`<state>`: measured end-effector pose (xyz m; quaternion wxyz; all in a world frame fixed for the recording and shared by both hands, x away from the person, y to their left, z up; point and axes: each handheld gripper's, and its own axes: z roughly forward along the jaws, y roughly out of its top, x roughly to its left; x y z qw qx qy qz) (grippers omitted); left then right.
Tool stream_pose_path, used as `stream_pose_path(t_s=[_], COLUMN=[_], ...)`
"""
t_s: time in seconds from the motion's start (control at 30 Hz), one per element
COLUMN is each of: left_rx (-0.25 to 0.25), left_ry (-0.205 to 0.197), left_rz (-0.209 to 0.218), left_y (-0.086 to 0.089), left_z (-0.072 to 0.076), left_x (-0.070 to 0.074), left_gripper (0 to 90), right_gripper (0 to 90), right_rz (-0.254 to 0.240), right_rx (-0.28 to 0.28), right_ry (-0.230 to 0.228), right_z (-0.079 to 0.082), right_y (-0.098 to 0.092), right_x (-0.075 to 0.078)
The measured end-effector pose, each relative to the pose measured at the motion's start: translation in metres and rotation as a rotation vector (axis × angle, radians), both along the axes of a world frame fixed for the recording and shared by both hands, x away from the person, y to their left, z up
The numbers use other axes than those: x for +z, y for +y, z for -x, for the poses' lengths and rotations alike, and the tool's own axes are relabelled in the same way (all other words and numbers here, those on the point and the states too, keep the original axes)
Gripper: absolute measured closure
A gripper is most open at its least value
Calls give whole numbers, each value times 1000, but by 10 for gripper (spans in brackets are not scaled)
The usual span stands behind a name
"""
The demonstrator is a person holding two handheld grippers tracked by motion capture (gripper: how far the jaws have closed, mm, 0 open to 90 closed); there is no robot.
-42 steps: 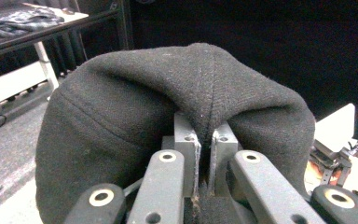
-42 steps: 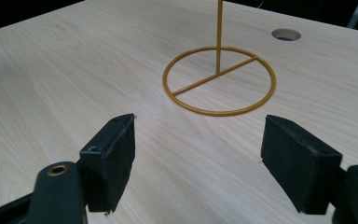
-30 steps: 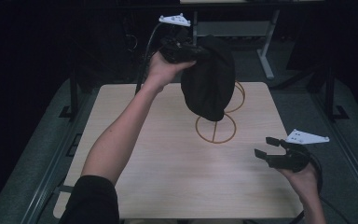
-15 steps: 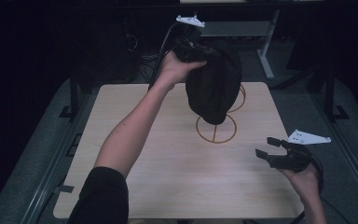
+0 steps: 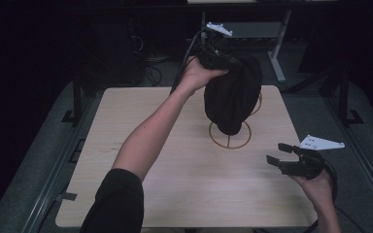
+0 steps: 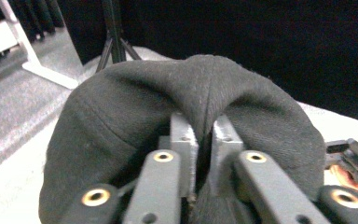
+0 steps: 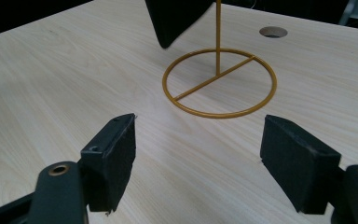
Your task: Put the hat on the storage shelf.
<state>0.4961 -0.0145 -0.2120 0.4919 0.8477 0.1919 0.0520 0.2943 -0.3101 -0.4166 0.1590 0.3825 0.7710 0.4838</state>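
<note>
A black cap [image 5: 233, 97] hangs in the air over a gold wire stand [image 5: 229, 147], a ring base with a thin upright pole [image 7: 218, 37]. My left gripper [image 5: 218, 58] is raised above the far middle of the table and is shut on the cap's fabric. In the left gripper view the jaws [image 6: 200, 135] pinch a fold of the cap [image 6: 121, 107]. My right gripper [image 5: 277, 153] hovers low near the table's front right, open and holding nothing. In the right gripper view it [image 7: 198, 144] faces the stand's ring [image 7: 219, 115], with the cap's lower edge [image 7: 172, 18] above.
The light wooden table [image 5: 150, 121] has a small round hole [image 7: 273, 31] behind the stand. A white desk leg [image 5: 277, 53] and cables [image 5: 145, 63] lie on the dark floor beyond the far edge.
My left gripper has carried the cap to the right, so it now hangs more directly over the stand. The right gripper has stayed in place, open.
</note>
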Motion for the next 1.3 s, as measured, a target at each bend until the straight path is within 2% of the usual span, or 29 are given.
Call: stream_pose_path(t_s=[0.1, 0.17, 0.23, 0.43, 0.5, 0.8, 0.93, 1.3], left_rx=[12, 3, 1, -3, -8, -12, -16, -20], left_ry=[21, 39, 47, 39, 37, 27, 10, -1], left_rz=[-36, -40, -38, -54, -47, -45, -49, -50], left_y=[-12, -16, -18, -19, -19, -17, -14, -4], left_z=[-4, -6, -7, -7, -7, -2, 0, 9], left_x=[-8, -13, -16, -17, -16, -12, -8, -1], left_gripper=[706, 649, 616, 556, 535, 477, 478, 454], right_gripper=[264, 264, 264, 264, 264, 264, 263, 263], right_rz=[-3, -5, -8, -15, -11, -5, -3, 3], right_rx=[-1, 0, 0, -5, -1, 3, 4, 4], right_ry=[6, 9, 10, 11, 13, 15, 17, 9], right_z=[0, 0, 0, 0, 0, -1, -1, 0], right_y=[0, 0, 0, -3, -2, 0, 0, 2], right_x=[-1, -1, -2, -2, -2, -3, -3, -4])
